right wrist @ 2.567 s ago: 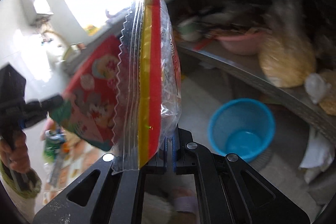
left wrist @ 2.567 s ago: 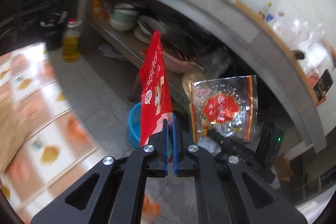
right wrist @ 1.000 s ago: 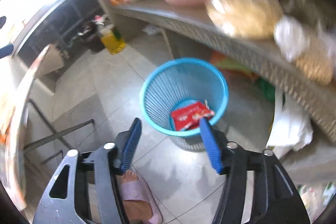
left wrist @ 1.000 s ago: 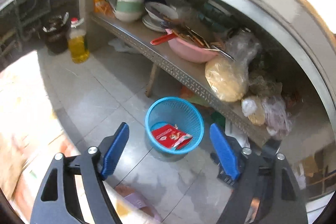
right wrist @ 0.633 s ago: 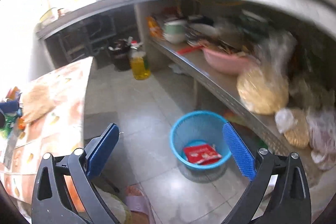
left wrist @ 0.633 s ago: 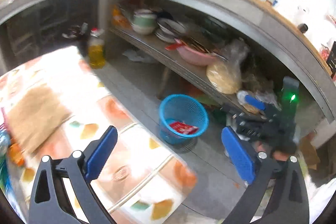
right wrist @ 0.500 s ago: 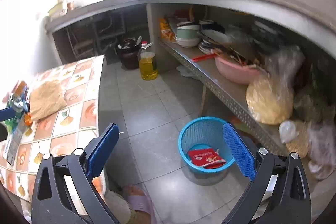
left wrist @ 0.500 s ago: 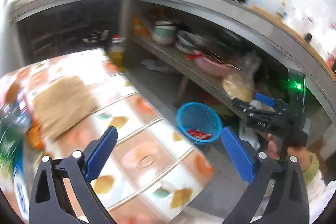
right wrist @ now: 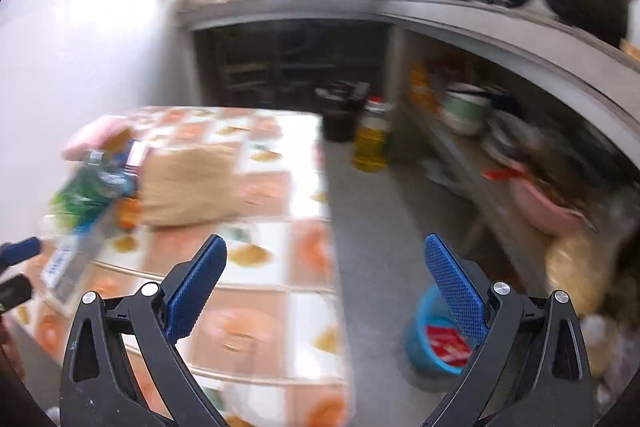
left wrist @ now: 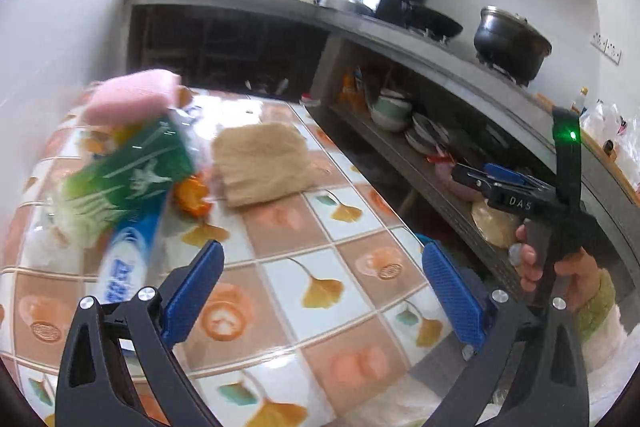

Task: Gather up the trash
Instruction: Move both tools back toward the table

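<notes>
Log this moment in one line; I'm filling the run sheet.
left gripper: open, empty | right gripper: open, empty | red wrapper: in blue basket
</notes>
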Demonstrator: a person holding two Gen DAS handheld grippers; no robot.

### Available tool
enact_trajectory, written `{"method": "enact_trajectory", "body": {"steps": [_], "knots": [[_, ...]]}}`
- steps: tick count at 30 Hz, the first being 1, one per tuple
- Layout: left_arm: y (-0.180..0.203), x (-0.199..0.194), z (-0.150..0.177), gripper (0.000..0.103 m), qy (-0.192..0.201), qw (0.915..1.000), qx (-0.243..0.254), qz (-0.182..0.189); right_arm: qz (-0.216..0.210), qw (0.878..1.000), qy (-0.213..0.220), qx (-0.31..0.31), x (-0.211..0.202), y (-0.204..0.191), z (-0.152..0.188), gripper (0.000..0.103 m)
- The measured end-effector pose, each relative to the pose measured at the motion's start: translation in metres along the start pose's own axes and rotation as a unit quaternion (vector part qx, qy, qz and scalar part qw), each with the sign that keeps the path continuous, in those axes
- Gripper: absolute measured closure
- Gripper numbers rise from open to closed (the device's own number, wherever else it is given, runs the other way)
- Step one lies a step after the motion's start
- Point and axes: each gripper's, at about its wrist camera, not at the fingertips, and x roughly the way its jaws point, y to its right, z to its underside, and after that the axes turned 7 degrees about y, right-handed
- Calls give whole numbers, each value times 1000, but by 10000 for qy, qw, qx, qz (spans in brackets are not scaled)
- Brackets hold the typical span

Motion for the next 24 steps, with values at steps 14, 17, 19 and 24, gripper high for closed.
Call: {"method": "enact_trajectory", "body": {"steps": [14, 17, 19, 24], "knots": [[-68, -13, 24, 6, 258, 9960, -364, -780, -1406, 9580, -1624, 1901, 168, -50, -39, 8], [-75, -11, 26, 6, 270, 9961, -397, -746, -1085, 9494, -1870, 2277, 205, -49, -37, 8], [-75, -10, 26, 6, 266, 9964, -352, -730, -1006, 9507, -1916, 2220, 222, -57, -36, 8], [-75, -4, 28, 6, 214, 9974, -321, -601, -887, 9597, -2115, 1625, 238, -79, -24, 11]]}}
